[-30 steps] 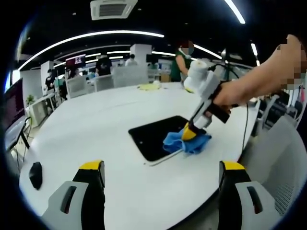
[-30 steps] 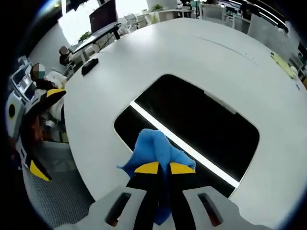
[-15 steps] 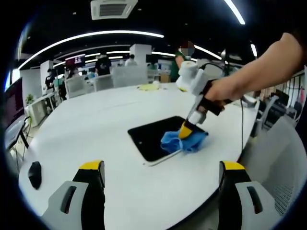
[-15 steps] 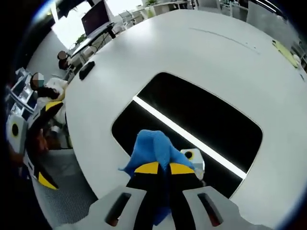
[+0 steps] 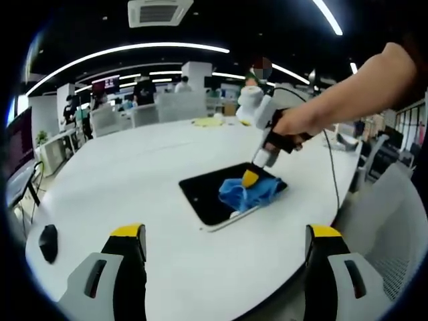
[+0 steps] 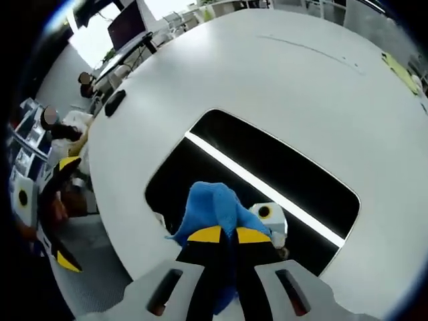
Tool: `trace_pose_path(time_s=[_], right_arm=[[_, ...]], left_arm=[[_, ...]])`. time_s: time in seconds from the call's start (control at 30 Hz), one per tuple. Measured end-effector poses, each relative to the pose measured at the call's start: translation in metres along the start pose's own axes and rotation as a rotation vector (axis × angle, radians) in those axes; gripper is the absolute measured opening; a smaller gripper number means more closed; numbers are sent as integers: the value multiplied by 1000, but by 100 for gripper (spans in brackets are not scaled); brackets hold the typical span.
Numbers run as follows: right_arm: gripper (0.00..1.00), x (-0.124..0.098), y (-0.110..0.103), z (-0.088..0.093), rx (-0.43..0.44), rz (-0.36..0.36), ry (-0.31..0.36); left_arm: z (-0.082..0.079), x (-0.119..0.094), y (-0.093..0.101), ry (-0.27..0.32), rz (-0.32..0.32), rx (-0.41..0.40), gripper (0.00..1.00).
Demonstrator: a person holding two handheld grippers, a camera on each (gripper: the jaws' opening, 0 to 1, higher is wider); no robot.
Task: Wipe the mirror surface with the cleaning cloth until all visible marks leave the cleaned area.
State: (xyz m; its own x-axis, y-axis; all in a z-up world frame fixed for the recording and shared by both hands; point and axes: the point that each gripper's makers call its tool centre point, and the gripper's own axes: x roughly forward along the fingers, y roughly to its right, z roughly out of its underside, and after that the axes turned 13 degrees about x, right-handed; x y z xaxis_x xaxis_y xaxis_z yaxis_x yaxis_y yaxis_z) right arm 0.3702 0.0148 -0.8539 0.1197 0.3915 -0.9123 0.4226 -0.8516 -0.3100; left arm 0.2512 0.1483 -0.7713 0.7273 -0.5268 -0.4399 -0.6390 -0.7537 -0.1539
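A dark rectangular mirror lies flat on the white table, reflecting a bright ceiling light strip. A blue cleaning cloth rests bunched on the mirror's near-right part. My right gripper is shut on the cloth and presses it onto the glass; a person's hand holds it. My left gripper hovers open above the table's near edge, well short of the mirror, with nothing between its fingers.
A black mouse lies near the table's left edge. A yellow item sits at the far side. Chairs and people stand beyond the table; a mesh chair is at the right.
The right gripper has dragged the blue cloth farther onto the mirror, away from its near-right edge. The left gripper has stayed put.
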Motion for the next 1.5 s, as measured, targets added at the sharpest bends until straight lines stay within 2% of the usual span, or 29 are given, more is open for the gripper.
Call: trace_pose_path(time_s=[0.9, 1.03, 1.13, 1.17, 1.2, 1.3, 1.5], right_arm=[[1, 8, 28, -47, -81, 43, -2], [1, 8, 31, -53, -69, 43, 3], [1, 10, 33, -56, -93, 46, 0], [1, 10, 35, -60, -125, 55, 14], [1, 10, 36, -62, -147, 67, 19], [1, 10, 35, -62, -139, 62, 5], [1, 16, 46, -75, -174, 73, 17]], left_arm=[[-1, -1, -4, 4, -16, -12, 99], [0, -1, -4, 4, -20, -5, 99], [-2, -1, -2, 17, -7, -17, 100], [-6, -2, -1, 40, 2, -27, 100], [-5, -2, -1, 38, -1, -21, 100], [-3, -1, -2, 24, -2, -22, 100], [-3, -1, -2, 20, -5, -23, 100]])
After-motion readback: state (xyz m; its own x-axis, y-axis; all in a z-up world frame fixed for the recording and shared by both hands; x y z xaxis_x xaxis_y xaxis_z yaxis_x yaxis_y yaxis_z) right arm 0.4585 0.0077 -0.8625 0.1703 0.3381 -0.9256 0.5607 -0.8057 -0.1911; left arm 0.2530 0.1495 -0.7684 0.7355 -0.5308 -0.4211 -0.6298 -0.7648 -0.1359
